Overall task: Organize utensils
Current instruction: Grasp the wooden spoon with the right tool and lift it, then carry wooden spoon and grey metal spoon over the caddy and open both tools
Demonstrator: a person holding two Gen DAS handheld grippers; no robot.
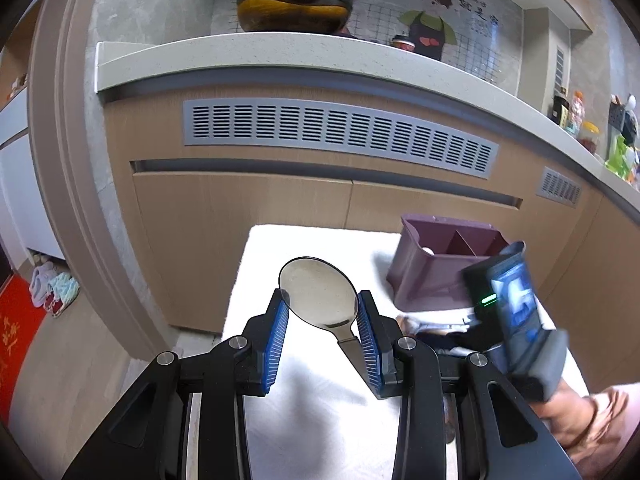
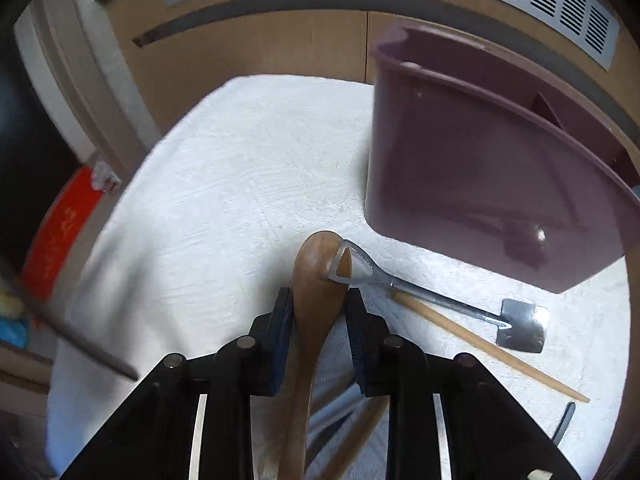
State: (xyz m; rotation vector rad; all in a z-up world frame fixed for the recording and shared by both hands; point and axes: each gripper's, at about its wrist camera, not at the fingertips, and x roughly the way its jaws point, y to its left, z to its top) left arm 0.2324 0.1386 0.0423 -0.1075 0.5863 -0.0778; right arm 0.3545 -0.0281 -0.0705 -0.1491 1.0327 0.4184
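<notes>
In the left wrist view a metal spoon (image 1: 318,294) sits bowl-forward between the blue pads of my left gripper (image 1: 322,306), which is shut on it above the white cloth (image 1: 304,400). The purple divided holder (image 1: 436,268) stands at the right, with the right gripper's body (image 1: 512,312) in front of it. In the right wrist view my right gripper (image 2: 320,300) is shut on a wooden spoon (image 2: 316,264) low over the cloth (image 2: 240,200). The loop handle of a small shovel-shaped metal spoon (image 2: 520,328) overlaps the wooden spoon's bowl. The holder (image 2: 480,184) stands just beyond.
A wooden chopstick (image 2: 480,344) lies beside the shovel spoon, and more handles (image 2: 336,412) lie under the right gripper. Cabinet fronts with a vent (image 1: 340,136) rise behind the table. A person's hand (image 1: 580,412) holds the right gripper. A red mat (image 1: 16,340) lies on the floor.
</notes>
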